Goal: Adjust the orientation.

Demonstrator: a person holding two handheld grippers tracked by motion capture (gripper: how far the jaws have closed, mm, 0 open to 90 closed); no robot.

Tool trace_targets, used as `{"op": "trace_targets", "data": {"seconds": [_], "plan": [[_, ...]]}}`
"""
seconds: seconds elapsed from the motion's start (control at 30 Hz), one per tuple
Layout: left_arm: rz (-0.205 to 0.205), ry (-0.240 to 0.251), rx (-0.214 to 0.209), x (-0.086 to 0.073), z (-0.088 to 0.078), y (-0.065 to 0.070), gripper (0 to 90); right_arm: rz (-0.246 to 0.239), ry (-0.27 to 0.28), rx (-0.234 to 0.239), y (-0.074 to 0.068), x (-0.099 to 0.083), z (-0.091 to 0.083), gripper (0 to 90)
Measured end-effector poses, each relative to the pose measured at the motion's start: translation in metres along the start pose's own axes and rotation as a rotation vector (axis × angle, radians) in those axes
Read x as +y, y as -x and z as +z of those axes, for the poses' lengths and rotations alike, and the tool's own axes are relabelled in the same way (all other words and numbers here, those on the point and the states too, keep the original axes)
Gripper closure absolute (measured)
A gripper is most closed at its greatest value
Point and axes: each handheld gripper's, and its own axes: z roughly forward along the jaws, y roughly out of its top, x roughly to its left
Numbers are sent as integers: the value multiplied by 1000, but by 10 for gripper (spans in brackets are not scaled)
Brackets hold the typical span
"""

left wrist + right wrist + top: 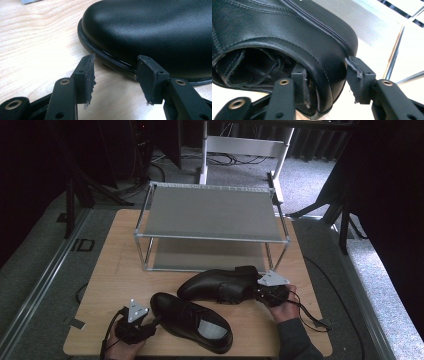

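The far black leather shoe (274,37), near right on the wooden table (115,270), has its padded heel collar straddled by the right gripper (325,75); contact is unclear. The left gripper (115,72) is open at the near shoe's (155,32) glossy toe.

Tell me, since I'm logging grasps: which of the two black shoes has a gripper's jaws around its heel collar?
The black shoe nearer the rack: the right gripper straddles its heel collar, one jaw inside. The left gripper only faces the other shoe, jaws open.

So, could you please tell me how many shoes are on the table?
2: one shoe lies near the front edge by the left gripper; the other shoe lies before the rack.
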Motion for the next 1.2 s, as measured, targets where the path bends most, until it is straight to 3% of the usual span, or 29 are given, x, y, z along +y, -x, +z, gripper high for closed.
{"op": "trace_targets", "data": {"seconds": [0.17, 0.3, 0.5, 0.63, 0.73, 0.9, 1.2], "plan": [[-1, 0, -4, 3, 3, -2, 491, -58, -16, -65, -7, 8, -2, 642], [-8, 1, -4, 4, 3, -2, 491, -72, -26, -92, -11, 13, -3, 674], [-24, 0, -13, 2, -1, 1, 493, -72, -31, -98, -11, 22, -10, 732], [-2, 1, -37, 1, -6, 10, 492, -78, -54, -90, -12, 29, -17, 781], [13, 5, -68, -1, -7, 17, 492, -58, -92, -49, -11, 31, -21, 802], [53, -15, -104, 0, -2, 30, 496, -6, -131, -24, -9, 27, -23, 804], [55, -1, -142, 8, 4, 30, 535, 41, -162, -9, -8, 29, -24, 799]]}}
